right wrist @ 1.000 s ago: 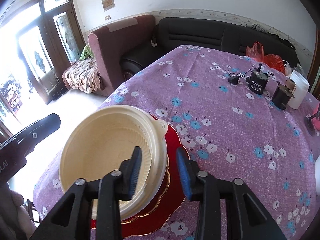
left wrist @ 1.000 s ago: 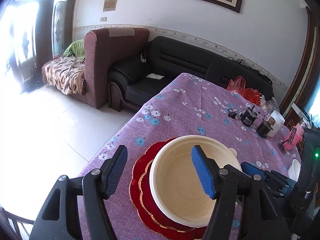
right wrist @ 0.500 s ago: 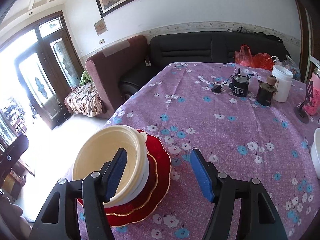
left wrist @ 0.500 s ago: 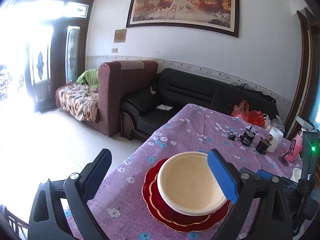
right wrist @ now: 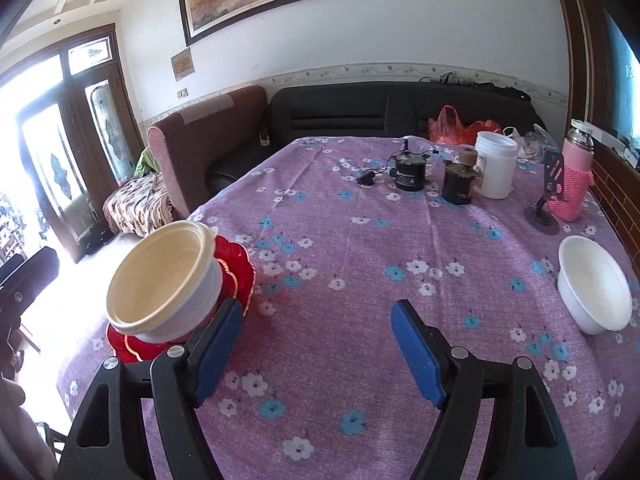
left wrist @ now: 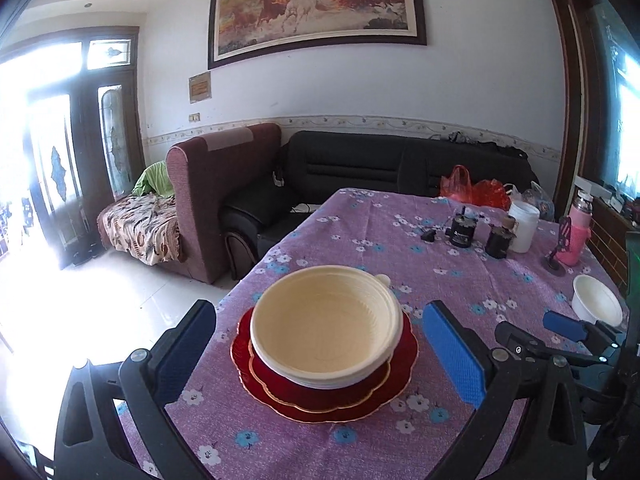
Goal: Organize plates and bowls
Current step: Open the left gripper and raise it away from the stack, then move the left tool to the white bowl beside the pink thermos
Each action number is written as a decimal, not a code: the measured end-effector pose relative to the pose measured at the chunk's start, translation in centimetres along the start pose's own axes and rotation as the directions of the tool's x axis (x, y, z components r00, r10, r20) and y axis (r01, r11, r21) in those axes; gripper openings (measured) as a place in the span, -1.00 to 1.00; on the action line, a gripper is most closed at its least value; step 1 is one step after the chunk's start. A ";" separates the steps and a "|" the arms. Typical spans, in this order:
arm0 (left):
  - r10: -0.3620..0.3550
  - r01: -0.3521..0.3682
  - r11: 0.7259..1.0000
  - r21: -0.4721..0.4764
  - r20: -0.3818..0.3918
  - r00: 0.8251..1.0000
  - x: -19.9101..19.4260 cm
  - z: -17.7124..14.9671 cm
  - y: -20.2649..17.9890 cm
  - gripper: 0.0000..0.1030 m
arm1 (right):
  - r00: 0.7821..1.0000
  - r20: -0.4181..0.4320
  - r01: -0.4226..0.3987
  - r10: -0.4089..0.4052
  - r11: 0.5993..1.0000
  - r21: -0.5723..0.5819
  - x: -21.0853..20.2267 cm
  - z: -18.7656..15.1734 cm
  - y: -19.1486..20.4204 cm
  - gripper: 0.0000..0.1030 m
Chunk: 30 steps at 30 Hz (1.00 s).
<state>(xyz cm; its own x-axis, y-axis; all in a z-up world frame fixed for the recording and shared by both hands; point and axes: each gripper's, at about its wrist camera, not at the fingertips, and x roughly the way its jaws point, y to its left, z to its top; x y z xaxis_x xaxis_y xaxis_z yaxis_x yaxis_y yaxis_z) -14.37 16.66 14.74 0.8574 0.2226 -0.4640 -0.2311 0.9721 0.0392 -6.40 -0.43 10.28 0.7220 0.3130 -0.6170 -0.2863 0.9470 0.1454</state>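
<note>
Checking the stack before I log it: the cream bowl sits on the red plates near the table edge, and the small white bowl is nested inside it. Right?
Not quite. The cream bowl does sit on the red plates near the table edge, but the small white bowl is not nested in it. It stands alone on the purple tablecloth, far to the right, as the right wrist view shows.

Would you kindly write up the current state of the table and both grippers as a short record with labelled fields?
stack: cream bowl nested on red plates, near the table's left edge
loose item: white bowl alone on the right side, apart from the stack
left gripper: jaws open, empty, framing the stack without touching it
right gripper: jaws open, empty, over bare tablecloth
background clutter: white jar, pink bottle
remaining: white bowl not yet on the stack
</note>
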 end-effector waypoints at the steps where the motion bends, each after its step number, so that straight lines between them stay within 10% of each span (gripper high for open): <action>1: -0.004 0.004 1.000 0.020 -0.002 1.000 0.0 -0.1 -0.7 1.00 | 1.000 0.002 0.008 -0.008 1.000 0.001 -0.3 -0.2 -0.7 0.58; 30: -0.094 0.112 0.931 0.348 -0.067 0.993 1.4 -0.5 -16.8 1.00 | 0.967 0.073 0.212 -0.245 0.927 0.309 -7.4 -1.2 -22.8 0.64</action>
<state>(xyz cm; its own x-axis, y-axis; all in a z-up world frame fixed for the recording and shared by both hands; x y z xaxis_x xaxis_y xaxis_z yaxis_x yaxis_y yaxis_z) -9.53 0.65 12.99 0.8425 0.1246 -0.5241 0.0407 0.9554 0.2926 -6.03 -24.45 10.59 0.8141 0.0753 -0.5758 0.0825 0.9665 0.2431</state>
